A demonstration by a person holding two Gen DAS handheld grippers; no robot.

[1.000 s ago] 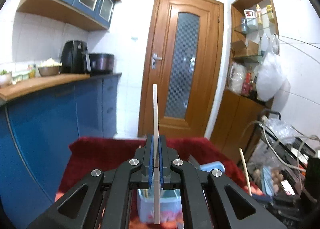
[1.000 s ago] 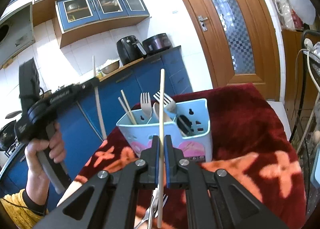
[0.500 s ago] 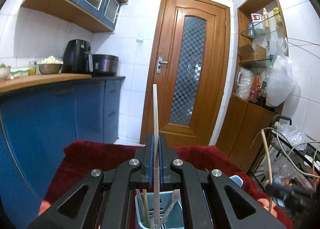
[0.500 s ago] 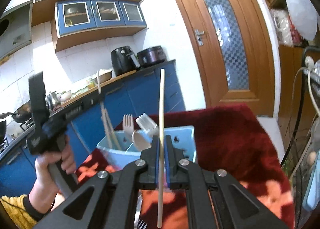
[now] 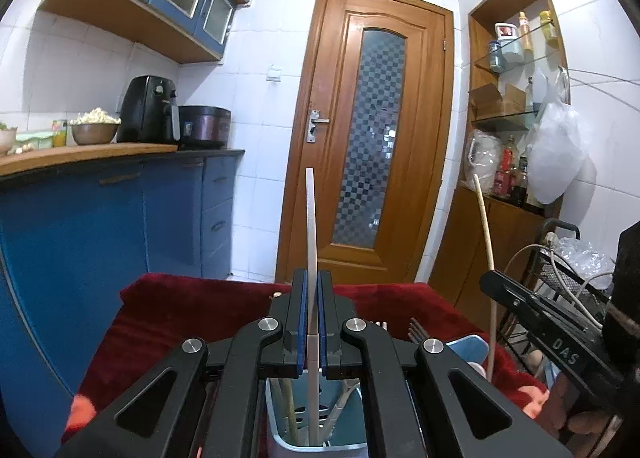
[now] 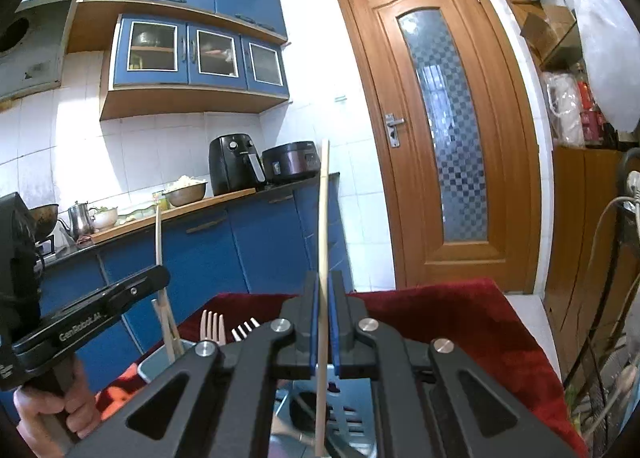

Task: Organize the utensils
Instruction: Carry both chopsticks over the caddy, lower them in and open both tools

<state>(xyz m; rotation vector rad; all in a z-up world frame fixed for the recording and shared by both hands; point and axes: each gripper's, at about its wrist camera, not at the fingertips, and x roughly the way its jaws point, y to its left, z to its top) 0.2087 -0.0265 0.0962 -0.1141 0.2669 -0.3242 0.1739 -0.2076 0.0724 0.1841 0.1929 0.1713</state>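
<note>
My left gripper (image 5: 312,290) is shut on a white chopstick (image 5: 311,218) that stands upright. Its lower end reaches into a compartment of the light blue utensil holder (image 5: 352,446), beside other sticks. My right gripper (image 6: 323,290) is shut on a pale wooden chopstick (image 6: 324,210), also upright, right above the holder (image 6: 160,366). Two forks (image 6: 212,326) stand in the holder. The left gripper (image 6: 160,278) shows at the left of the right wrist view, held by a hand (image 6: 52,414). The right gripper (image 5: 486,284) and its chopstick (image 5: 486,242) show at the right of the left wrist view.
The holder stands on a red patterned cloth (image 6: 460,318). Blue cabinets with a wooden counter (image 5: 100,150) run along the left. A wooden door (image 5: 372,138) is ahead. A wire rack with cables (image 5: 560,266) crowds the right side.
The left gripper sank and its chopstick's lower end went into the holder. The right gripper swung in over the holder, and the two grippers now stand closer together.
</note>
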